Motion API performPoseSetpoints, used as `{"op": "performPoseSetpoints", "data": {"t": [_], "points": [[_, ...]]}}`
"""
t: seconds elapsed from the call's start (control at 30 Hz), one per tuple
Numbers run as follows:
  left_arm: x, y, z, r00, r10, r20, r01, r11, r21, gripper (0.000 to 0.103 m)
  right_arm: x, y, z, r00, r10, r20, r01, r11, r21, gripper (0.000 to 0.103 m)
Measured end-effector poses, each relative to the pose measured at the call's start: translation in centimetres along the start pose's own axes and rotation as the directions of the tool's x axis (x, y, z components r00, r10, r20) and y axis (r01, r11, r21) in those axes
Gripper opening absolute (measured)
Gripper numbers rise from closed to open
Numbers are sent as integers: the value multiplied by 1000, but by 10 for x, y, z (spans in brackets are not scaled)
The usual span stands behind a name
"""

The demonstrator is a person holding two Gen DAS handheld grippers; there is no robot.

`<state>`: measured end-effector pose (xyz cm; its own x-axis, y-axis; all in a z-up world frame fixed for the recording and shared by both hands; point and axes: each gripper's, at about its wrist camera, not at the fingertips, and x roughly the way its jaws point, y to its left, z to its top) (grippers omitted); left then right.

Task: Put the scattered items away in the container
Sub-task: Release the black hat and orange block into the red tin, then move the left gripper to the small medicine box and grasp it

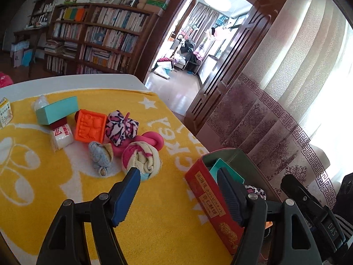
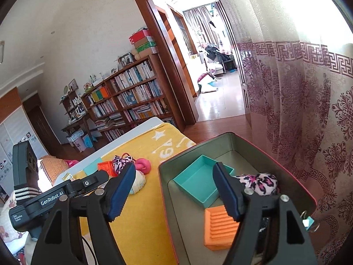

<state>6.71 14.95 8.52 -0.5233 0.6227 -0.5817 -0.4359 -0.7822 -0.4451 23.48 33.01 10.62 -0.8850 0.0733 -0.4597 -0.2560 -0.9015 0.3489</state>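
Fluffy yellow terry towel point(image 1: 154, 198), glossy red metal tin point(image 2: 293, 176) with matt inside, ribbed orange plastic block point(image 2: 218, 227), soft rolled cloth bundle point(image 1: 141, 156)

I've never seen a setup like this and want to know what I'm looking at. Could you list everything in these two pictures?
tin: 1, red outside, grey-green inside, at the towel's right edge
open box: 1, teal, in the tin
ribbed block: 1, orange, in the tin
leopard cloth: 1, pink and black, in the tin
towel: 1, yellow and white, covering the table
long box: 1, teal, on the towel, far left
mould: 1, orange, mid-towel
sock rolls: several, pink, grey, patterned, mid-towel
white packet: 1, beside the mould
bookcase: 1, brown, back wall
curtain: 1, purple-patterned, right
left gripper: 1, black and blue, jaws open, empty
right gripper: 1, same, jaws open over the tin
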Motion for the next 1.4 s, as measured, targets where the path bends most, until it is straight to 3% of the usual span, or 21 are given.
{"op": "performPoseSetpoints", "data": {"t": [0.23,0.6,0.87,0.97,1.03,1.2,1.4], "points": [[-35,66,11,992,111,61,-104,988,-116,73,36,50,-3,991,118,-64,-120,992,-35,79],[-85,165,20,951,292,106,-249,920,-302,73,96,100,-18,969,181,-170,-187,982,-23,79],[-105,230,31,895,431,113,-366,856,-366,73,120,136,-19,951,227,-210,-237,971,-24,79],[-107,252,39,862,490,131,-421,835,-355,85,127,151,-22,945,245,-218,-256,966,-26,79],[-103,267,45,848,512,135,-448,830,-333,85,133,158,-25,939,253,-232,-266,964,-25,79],[-80,304,59,840,534,99,-487,822,-296,85,147,173,-37,924,260,-280,-279,960,-28,79],[-48,335,76,844,532,76,-494,824,-279,85,159,180,-44,921,241,-305,-266,963,-43,79]]}}
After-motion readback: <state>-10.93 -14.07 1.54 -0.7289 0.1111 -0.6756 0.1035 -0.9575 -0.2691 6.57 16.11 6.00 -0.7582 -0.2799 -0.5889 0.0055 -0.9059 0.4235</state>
